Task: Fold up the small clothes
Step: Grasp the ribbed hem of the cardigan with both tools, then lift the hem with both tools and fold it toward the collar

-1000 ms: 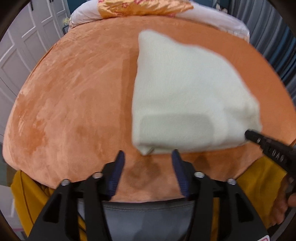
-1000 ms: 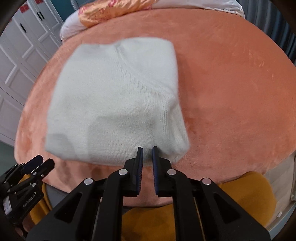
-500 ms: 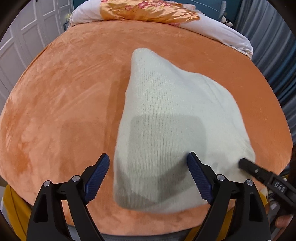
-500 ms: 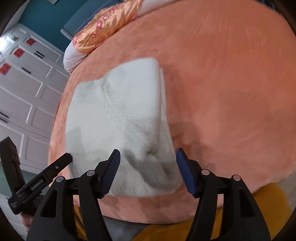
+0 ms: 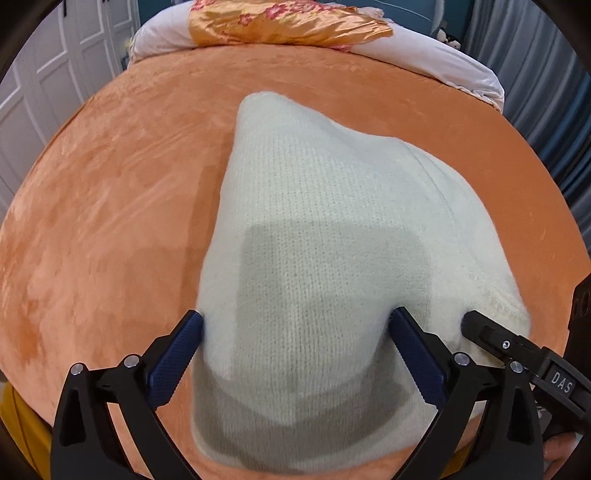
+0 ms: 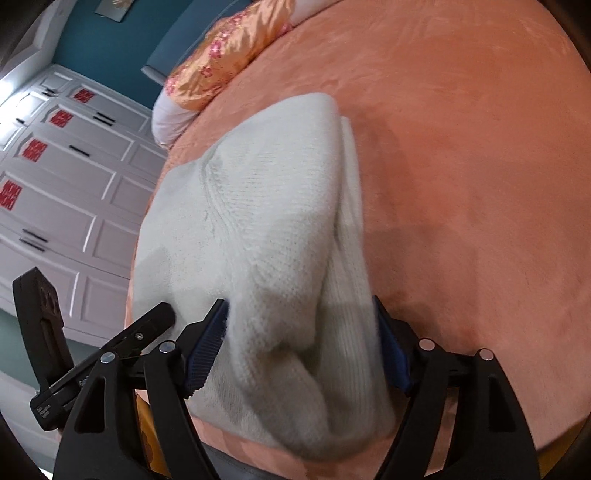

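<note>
A cream knitted garment [image 5: 321, 236] lies folded on the orange bed cover [image 5: 110, 192], near the front edge; it also shows in the right wrist view [image 6: 266, 221]. My left gripper [image 5: 295, 332] is open, its blue-padded fingers [image 5: 177, 354] straddling the garment's near left part. My right gripper [image 6: 301, 328] is open, its fingers [image 6: 207, 343] straddling the garment's bunched near right corner. The right gripper's tip [image 5: 491, 332] shows at the left view's right edge, and the left gripper's tip [image 6: 147, 325] at the right view's lower left.
A white pillow [image 5: 443, 62] with an orange floral cloth [image 5: 280, 26] lies at the bed's far end. White wardrobe doors [image 6: 62, 184] stand to the left, dark curtains [image 5: 554, 110] to the right. Yellow fabric [image 5: 22, 424] hangs below the bed's front edge.
Both grippers opened wide from narrower or shut and moved forward over the garment's near edge. The right view tilted as that gripper swung over the right corner.
</note>
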A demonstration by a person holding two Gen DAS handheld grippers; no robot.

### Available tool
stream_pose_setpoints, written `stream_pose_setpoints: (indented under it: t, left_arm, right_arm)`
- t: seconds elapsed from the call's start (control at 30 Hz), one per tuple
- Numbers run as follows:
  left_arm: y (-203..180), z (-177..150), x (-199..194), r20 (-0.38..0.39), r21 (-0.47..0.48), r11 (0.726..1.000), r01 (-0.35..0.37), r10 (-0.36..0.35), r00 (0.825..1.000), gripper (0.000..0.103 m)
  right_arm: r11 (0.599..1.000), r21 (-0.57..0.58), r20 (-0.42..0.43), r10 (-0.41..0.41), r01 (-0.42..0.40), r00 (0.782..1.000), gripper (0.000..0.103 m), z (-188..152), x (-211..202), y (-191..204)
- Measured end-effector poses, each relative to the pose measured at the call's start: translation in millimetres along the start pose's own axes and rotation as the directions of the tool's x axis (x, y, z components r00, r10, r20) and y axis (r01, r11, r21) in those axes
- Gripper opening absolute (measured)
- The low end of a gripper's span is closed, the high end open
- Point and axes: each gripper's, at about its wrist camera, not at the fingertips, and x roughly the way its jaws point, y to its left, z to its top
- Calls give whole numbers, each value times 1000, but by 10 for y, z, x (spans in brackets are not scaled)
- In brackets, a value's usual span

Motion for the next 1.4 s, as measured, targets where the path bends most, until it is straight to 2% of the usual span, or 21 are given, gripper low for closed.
stream_pose_setpoints:
  t: [0.3,0.73,0.8,0.87,0.97,1.13,1.23,1.33,1.4]
  left_arm:
    - [-5,-11,52,78,40,999,-10,6,997,98]
    - [-37,-6,110,131,69,997,-16,6,991,98]
    - [-12,18,100,110,75,997,9,-17,994,98]
    - [20,43,72,85,79,996,49,-56,995,97]
    - [73,16,-14,63,104,989,109,-116,991,89]
    - [126,-190,-249,35,167,973,158,-166,986,80]
    - [139,-378,-415,11,197,962,190,-196,981,78]
    - [159,-574,-572,-22,190,950,247,-247,969,78]
    - [179,-629,-592,-28,160,952,262,-260,965,78]
  right_arm:
    - [996,-63,23,59,-58,998,75,93,156,38]
    - [995,-79,27,62,-60,998,75,124,210,63]
    - [995,-78,30,65,-62,997,70,126,208,67]
    - [995,-51,20,88,-87,996,54,137,202,33]
    - [991,26,12,134,-135,991,38,145,119,-55]
    - [992,56,-16,116,-115,993,35,-70,-85,14]
    - [992,82,-62,103,-98,993,35,-372,-284,0]
    - [993,93,-85,85,-77,993,35,-597,-454,-13]
    - [994,98,-100,64,-54,993,36,-689,-534,-25]
